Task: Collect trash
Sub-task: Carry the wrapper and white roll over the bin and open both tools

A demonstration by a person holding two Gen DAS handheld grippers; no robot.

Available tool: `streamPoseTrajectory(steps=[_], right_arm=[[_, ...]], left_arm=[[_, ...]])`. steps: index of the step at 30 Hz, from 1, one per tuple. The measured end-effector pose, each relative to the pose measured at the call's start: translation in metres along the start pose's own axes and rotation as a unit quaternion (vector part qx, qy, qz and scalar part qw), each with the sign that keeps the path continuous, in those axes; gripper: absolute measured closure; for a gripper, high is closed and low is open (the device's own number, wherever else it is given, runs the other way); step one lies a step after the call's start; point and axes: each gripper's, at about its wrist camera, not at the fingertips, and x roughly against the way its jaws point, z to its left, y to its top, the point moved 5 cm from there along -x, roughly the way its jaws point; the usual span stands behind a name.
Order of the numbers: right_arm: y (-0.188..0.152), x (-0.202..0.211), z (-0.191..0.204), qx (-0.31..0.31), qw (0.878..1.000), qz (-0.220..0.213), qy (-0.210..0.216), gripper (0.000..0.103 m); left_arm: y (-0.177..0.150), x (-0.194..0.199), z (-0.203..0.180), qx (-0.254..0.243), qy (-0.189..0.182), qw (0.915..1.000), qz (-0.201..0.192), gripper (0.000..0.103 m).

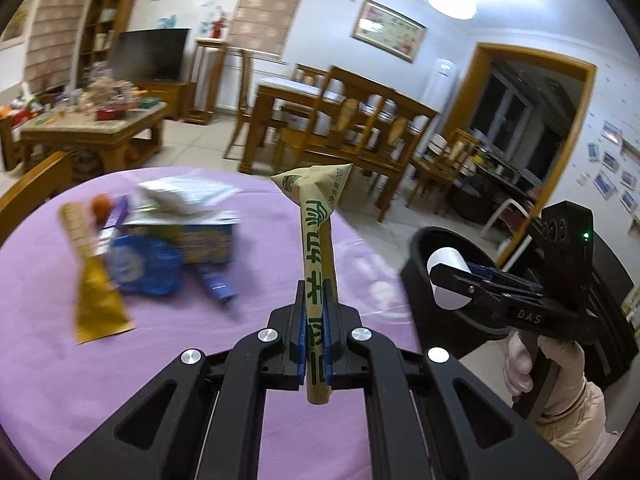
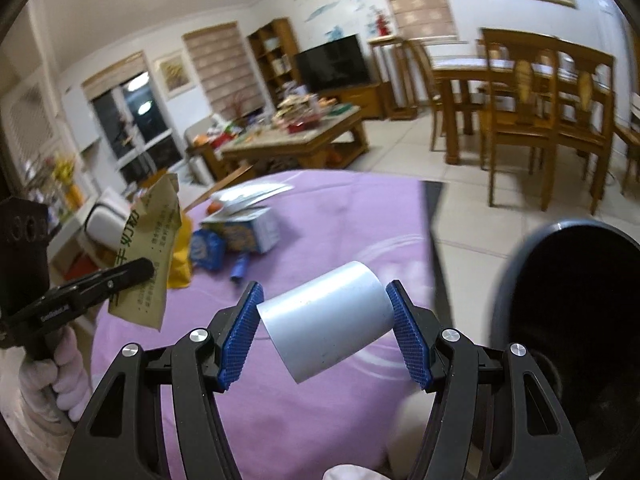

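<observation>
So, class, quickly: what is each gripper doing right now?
Left gripper: closed on a tan paper packet.
Right gripper: closed on a white cylinder, gripped across its ends.

Both wrist views look down close over the shared purple table [image 1: 200, 360]

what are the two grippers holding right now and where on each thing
The left gripper pinches a tan paper packet on its lower half. The right gripper clamps a white cylinder by its two ends.
</observation>
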Motion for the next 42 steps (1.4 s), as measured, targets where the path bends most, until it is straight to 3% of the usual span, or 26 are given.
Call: streamPoseTrajectory(steps=[6, 12, 19, 28, 42], right_arm=[[-0.005, 0.047, -0.078, -0.057, 0.997, -0.038, -0.044, 0.04], [-0.023, 0.083, -0.152, -0.104, 0.987, -0.064, -0.101, 0.04], [-0.048, 0.099, -0.214, -0.136, 0.978, -0.069, -0.143, 0.04], [-0.069, 0.089, -0.244, -0.135, 0.977, -0.055, -0.156, 0.04], [-0.062, 0.068, -0.232, -0.126, 0.977, -0.042, -0.166, 0.04]], left_arm=[[0.007, -0.052, -0.071, -0.037, -0.055, 0.9975, 0.023, 0.096], [0.003, -0.115, -0.143, -0.063, -0.109, 0.9899, 0.065, 0.096], [-0.016, -0.183, -0.196, -0.094, -0.121, 0.9815, 0.115, 0.096], [-0.043, -0.216, -0.203, -0.1, -0.103, 0.9773, 0.156, 0.096], [-0.053, -0.217, -0.205, -0.113, -0.096, 0.9751, 0.166, 0.096]])
